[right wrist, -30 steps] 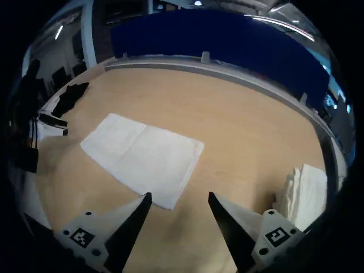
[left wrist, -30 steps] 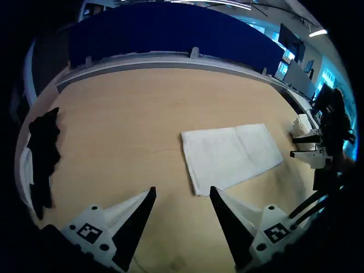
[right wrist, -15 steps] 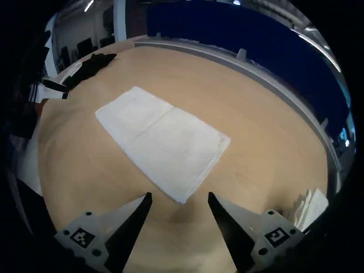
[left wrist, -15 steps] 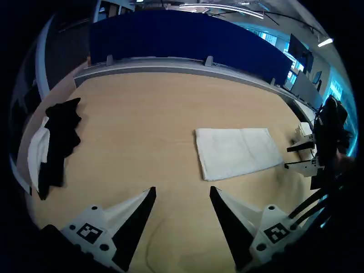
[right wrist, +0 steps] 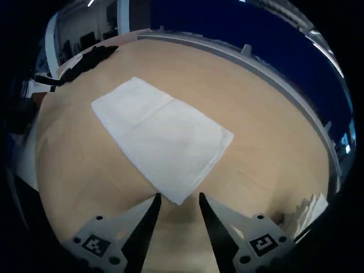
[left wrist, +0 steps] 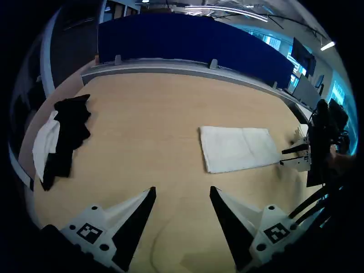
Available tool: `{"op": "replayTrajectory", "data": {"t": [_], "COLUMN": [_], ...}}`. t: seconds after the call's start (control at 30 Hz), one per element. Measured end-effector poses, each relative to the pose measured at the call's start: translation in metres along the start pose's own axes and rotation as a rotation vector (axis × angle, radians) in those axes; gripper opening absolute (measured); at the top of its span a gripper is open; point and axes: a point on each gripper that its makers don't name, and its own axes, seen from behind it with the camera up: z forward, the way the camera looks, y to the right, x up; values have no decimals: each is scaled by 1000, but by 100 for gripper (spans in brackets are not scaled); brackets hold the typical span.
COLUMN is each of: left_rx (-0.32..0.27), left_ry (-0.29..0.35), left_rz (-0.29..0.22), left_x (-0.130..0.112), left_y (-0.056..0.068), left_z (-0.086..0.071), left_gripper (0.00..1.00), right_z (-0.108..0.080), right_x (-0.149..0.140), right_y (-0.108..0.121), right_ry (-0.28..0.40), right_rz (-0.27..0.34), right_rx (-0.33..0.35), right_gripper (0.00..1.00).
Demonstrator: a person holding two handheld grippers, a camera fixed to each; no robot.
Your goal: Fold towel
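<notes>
A white towel [right wrist: 159,136], folded into a long rectangle, lies flat on the wooden table [right wrist: 255,123]. My right gripper [right wrist: 179,195] sits low at the towel's near corner. Its fingers are narrowed, a gap still shows, and the corner tip lies between the fingertips. In the left gripper view the same towel [left wrist: 239,148] lies ahead to the right, with the right gripper [left wrist: 295,157] at its far end, held by a dark-sleeved hand. My left gripper [left wrist: 182,189] stands open above bare table, well short of the towel.
A black cloth [left wrist: 68,132] lying over a white one [left wrist: 43,143] sits at the table's left edge. A stack of folded white towels [right wrist: 309,209] rests at the right edge. A blue partition [left wrist: 191,41] runs along the far side.
The right gripper has dropped toward the towel's near corner and its fingers have drawn closer together. The left gripper has pulled back from the towel, staying open.
</notes>
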Motion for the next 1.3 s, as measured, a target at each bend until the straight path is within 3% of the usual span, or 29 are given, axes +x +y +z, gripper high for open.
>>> {"op": "replayTrajectory", "data": {"t": [0.33,0.6,0.93,1.3], "left_rx": [8,12,13,12], "left_ry": [-1,-9,-13,-12], "left_rz": [-16,-20,-23,-31], "left_x": [-7,-13,-19,-23], "left_y": [-6,-9,-10,-14], "left_z": [-8,-10,-11,-17], "left_gripper": [87,87,87,87], "right_z": [8,7,1,-29], "right_x": [-9,-7,3,54], "right_y": [-3,-4,0,3], "right_ry": [-28,-28,-6,71], "right_rz": [5,8,-12,-84], "right_rx": [29,36,21,0], "right_gripper": [35,8,5,4]}}
